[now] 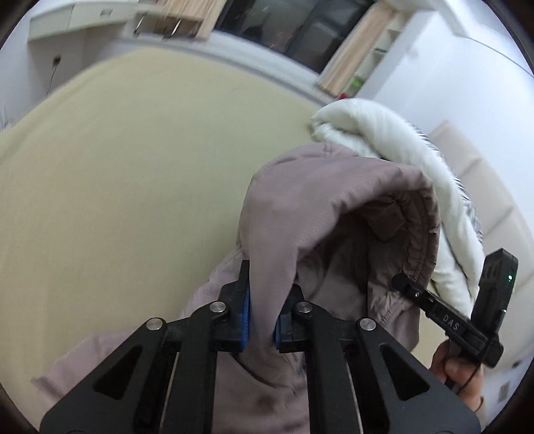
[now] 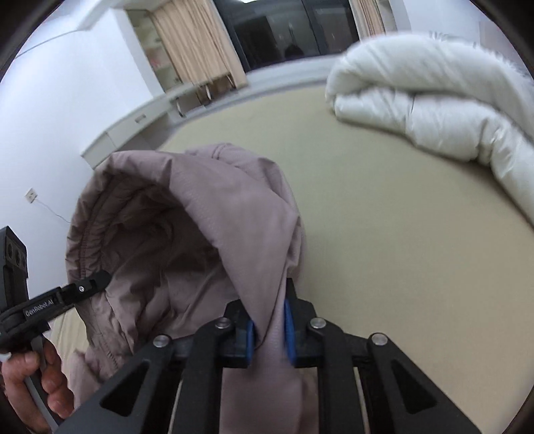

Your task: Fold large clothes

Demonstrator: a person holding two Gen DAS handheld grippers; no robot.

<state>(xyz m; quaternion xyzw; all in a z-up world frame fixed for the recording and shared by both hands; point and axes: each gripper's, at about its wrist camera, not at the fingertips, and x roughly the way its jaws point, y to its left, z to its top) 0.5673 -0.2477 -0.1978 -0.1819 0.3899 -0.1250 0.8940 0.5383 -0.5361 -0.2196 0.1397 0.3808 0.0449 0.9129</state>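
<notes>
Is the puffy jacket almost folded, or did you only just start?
Only just started. Done: both grippers have grabbed hold. In hand: the left gripper and right gripper each pinch one side of the mauve jacket by its hood, which bulges open between them. Left: no neat fold shows yet, so it has to be laid flat on the beige bed and folded. The white duvet lies bundled beside.

Ahead of both grippers spreads a wide beige bed sheet (image 1: 133, 160). Beyond its far edge runs a pale grey floor strip (image 2: 267, 86), then a dark window (image 2: 283, 30) flanked by tan curtains (image 2: 197, 43). A white wall (image 2: 60, 110) stands to the left of the right gripper, with a socket (image 2: 31, 194) and a thin cable low on it. A low white cabinet (image 2: 133, 127) sits along that wall. White shelves (image 1: 383, 53) rise near the window.
</notes>
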